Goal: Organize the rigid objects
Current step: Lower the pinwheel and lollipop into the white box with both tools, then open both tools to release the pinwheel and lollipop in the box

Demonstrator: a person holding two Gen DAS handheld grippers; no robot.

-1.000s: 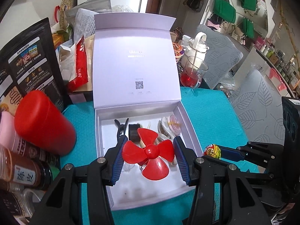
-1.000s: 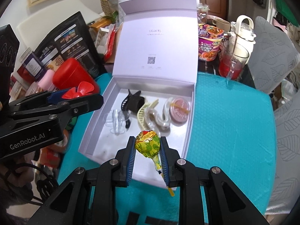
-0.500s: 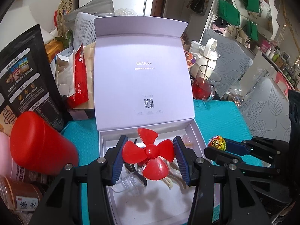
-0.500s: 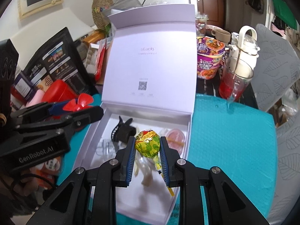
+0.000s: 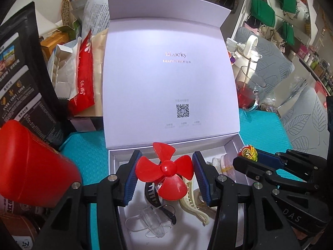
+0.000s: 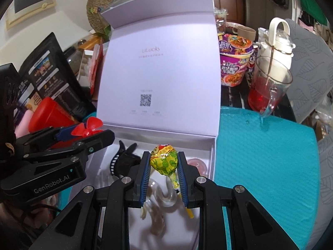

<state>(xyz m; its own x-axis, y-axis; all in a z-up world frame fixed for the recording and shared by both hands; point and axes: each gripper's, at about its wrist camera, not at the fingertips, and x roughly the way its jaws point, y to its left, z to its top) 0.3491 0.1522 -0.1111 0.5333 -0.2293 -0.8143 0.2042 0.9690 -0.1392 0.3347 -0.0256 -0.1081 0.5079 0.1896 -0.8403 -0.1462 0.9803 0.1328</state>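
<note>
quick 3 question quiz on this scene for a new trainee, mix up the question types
1. True or false: the left gripper is shut on a red propeller.
2. What does the right gripper hold? A) hair clip B) lollipop C) spoon
3. Fill in: the white box has its lid ____.

Key: 1 true. 2 B. 3 open, standing upright behind the tray.

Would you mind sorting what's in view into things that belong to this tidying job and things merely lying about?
Job: red propeller in left gripper; lollipop in right gripper; white box; hair clips.
Lying about: red cup, noodle bowl, glass mug, black pouch.
</note>
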